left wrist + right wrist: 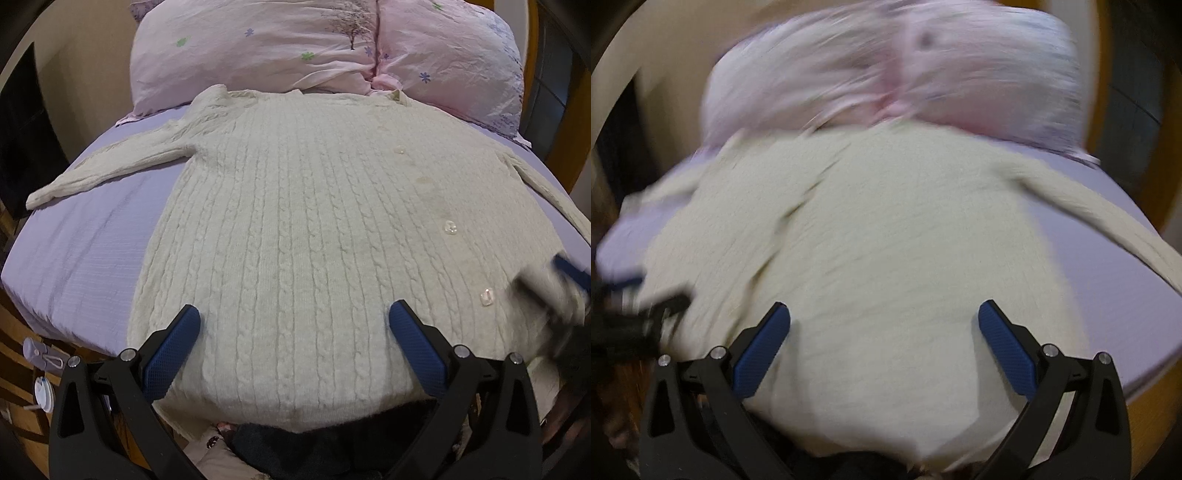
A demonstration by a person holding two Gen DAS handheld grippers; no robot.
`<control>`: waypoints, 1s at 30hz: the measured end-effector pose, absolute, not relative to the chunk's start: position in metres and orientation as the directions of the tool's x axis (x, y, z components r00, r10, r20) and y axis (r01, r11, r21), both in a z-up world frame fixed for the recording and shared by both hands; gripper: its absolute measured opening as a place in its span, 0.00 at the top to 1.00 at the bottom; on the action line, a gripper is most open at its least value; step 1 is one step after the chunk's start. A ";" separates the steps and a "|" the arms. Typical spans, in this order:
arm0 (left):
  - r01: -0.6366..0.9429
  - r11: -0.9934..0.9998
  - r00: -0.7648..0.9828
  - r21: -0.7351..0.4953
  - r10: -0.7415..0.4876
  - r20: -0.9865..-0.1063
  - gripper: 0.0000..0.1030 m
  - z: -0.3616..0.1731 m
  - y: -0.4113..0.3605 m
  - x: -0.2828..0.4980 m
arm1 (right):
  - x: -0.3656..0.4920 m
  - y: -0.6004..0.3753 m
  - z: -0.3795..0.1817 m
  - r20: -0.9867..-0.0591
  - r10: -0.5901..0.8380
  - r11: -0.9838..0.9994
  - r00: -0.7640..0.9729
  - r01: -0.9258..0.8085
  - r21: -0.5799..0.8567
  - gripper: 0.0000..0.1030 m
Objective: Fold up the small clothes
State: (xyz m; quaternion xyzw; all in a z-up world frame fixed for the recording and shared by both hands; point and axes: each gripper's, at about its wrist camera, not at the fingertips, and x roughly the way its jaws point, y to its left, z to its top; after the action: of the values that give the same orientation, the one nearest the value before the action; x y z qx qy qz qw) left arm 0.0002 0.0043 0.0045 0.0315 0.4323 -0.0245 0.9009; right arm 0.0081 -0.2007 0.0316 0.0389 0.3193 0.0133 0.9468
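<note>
We see a cream cable-knit cardigan spread flat on the bed, left hand-held gripper released above its hem, right hand-held gripper likewise spread wide, pink pillows behind

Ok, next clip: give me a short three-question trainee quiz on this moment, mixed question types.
1. True or false: the left gripper is shut on the cardigan.
2. Multiple choice: the cardigan lies on a) a wooden table, b) a lilac bedsheet, c) a pink towel.
3. Fill in: beyond the cardigan's collar lie pink floral ____.

Key
1. False: both the left and the right gripper have their jaws wide apart over the hem, holding nothing.
2. b
3. pillows
</note>
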 end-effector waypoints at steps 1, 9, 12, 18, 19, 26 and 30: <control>0.087 0.996 0.622 0.023 -0.036 -0.782 0.01 0.006 0.005 0.002 | 0.004 -0.237 0.043 -0.569 0.022 0.984 0.822 0.083 0.158 0.02; 0.134 0.932 0.747 -0.337 -0.319 -0.584 0.01 0.042 0.076 0.020 | -0.040 -0.491 0.034 -0.549 -0.077 0.468 0.832 0.517 0.717 0.33; 0.170 0.920 0.773 -0.354 -0.348 -0.531 0.01 0.051 0.095 0.029 | -0.047 -0.534 0.010 -0.609 -0.084 0.315 0.789 0.601 0.735 0.38; 0.121 0.899 0.835 -0.420 -0.321 -0.446 0.01 0.056 0.149 0.044 | -0.050 -0.546 0.002 -0.610 -0.149 0.243 0.778 0.627 0.740 0.56; 0.095 0.900 0.843 -0.425 -0.300 -0.446 0.01 0.056 0.159 0.046 | -0.051 -0.548 0.002 -0.611 -0.158 0.229 0.775 0.631 0.741 0.59; -0.083 0.877 0.881 -0.474 -0.158 -0.445 0.01 0.055 0.233 0.048 | -0.055 -0.561 -0.010 -0.601 -0.214 0.192 0.770 0.637 0.747 0.94; -0.161 0.856 0.891 -0.491 -0.088 -0.445 0.01 0.054 0.269 0.047 | -0.021 -0.531 0.029 -0.501 -0.242 0.350 0.831 0.557 0.754 0.97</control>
State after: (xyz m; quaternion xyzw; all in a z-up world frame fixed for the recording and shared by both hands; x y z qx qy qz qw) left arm 0.0472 0.2694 0.0540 -0.2674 0.2327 0.0194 0.9349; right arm -0.0212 -0.5307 0.0292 0.5137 0.1531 -0.2474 0.8072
